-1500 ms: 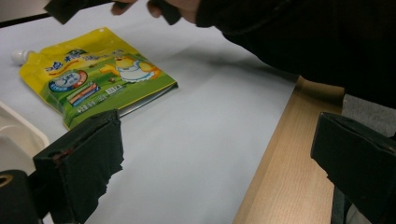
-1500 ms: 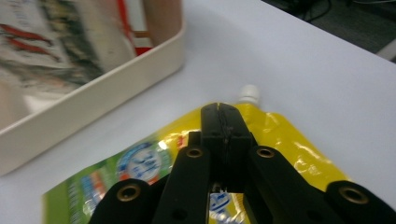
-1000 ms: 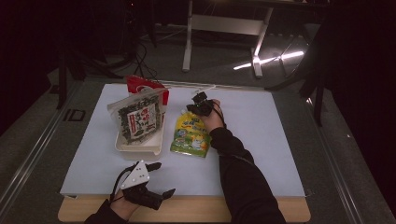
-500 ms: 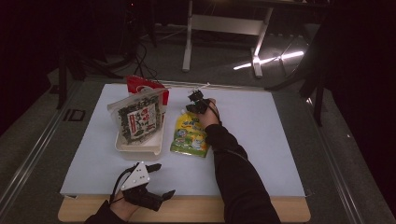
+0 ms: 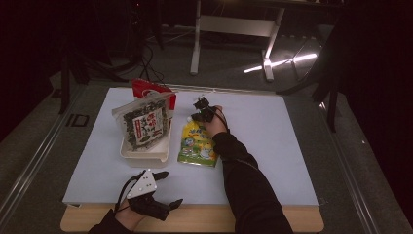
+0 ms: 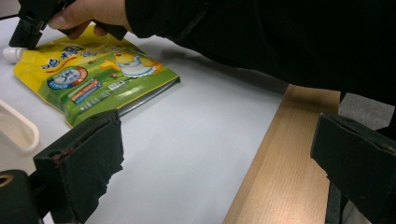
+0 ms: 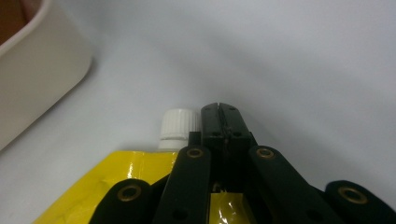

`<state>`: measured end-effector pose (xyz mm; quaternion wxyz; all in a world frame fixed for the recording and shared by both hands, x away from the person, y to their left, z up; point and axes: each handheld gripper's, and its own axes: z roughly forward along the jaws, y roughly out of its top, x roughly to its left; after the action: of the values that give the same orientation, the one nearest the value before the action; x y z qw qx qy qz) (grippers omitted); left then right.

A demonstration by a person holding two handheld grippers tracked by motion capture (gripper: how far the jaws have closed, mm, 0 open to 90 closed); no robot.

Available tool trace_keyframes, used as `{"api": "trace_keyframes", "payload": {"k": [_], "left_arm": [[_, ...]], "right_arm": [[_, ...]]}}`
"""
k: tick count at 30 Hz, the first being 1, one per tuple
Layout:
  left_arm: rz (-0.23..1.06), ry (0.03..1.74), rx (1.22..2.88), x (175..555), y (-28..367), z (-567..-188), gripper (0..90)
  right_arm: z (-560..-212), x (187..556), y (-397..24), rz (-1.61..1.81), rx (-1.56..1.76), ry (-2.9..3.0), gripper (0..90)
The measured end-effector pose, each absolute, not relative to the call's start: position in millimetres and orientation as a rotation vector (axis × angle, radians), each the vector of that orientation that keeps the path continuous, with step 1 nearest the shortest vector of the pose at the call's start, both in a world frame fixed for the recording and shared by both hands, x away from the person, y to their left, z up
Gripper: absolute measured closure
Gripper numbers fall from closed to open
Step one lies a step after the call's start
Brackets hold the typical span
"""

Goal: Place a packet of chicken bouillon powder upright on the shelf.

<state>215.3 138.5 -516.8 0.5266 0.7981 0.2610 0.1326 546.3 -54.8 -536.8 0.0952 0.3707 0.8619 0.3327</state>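
A yellow drink pouch point(image 5: 197, 145) lies flat on the pale surface point(image 5: 272, 146), its white cap point(image 7: 178, 123) pointing away from the person. Just left of the pouch stands a white tray point(image 5: 146, 152) with a seaweed packet point(image 5: 144, 124) leaning upright in it. The right tool point(image 5: 201, 109) sits at the pouch's cap end, its jaws pressed together with nothing between them and its tip just beside the cap, likely lining up to take hold there. The left tool point(image 5: 155, 194) waits near the surface's front edge, well apart from the pouch, jaws spread wide and empty.
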Motion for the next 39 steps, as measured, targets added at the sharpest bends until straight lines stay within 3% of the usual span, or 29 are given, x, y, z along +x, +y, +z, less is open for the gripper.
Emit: {"api": "trace_keyframes", "payload": {"k": [39], "left_arm": [[0.319, 0.614, 1.910, 219.6, 133.8, -514.1, 3.4]], "right_arm": [[-538.6, 449.1, -64.3, 1.049, 0.897, 2.687, 89.8]]}}
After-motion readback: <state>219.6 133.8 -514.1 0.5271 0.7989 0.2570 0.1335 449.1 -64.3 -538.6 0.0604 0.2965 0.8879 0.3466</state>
